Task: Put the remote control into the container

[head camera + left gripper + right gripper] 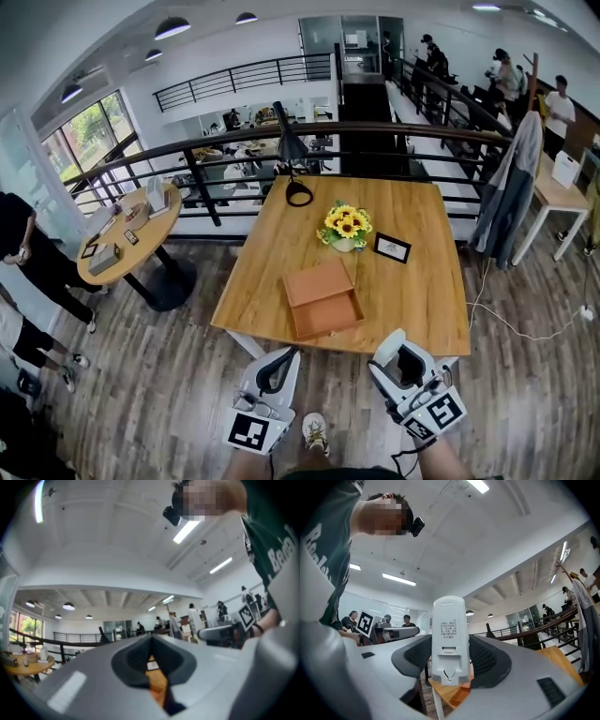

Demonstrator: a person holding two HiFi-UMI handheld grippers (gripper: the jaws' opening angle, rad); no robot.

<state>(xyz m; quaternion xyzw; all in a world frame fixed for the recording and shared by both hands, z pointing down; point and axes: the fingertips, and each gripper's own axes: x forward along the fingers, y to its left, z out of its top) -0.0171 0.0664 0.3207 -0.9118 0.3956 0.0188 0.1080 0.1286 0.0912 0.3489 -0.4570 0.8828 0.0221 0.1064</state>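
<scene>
The container (323, 300) is an open, shallow brown box lying near the front edge of the wooden table (412, 291). My right gripper (398, 349) is held off the table's front edge, tilted upward, and is shut on the white remote control (449, 641). The remote stands upright between the dark pads with its back side facing the camera. My left gripper (284, 356) hangs beside it on the left, also short of the table. Its jaws (151, 656) are shut with nothing between them. Both gripper views look up toward the ceiling and the person.
A vase of yellow flowers (346, 225), a small framed picture (392, 247) and a black desk lamp (295, 155) stand on the far half of the table. A railing (234, 150) runs behind it. A round side table (127, 234) stands to the left, and a coat rack (511, 187) to the right.
</scene>
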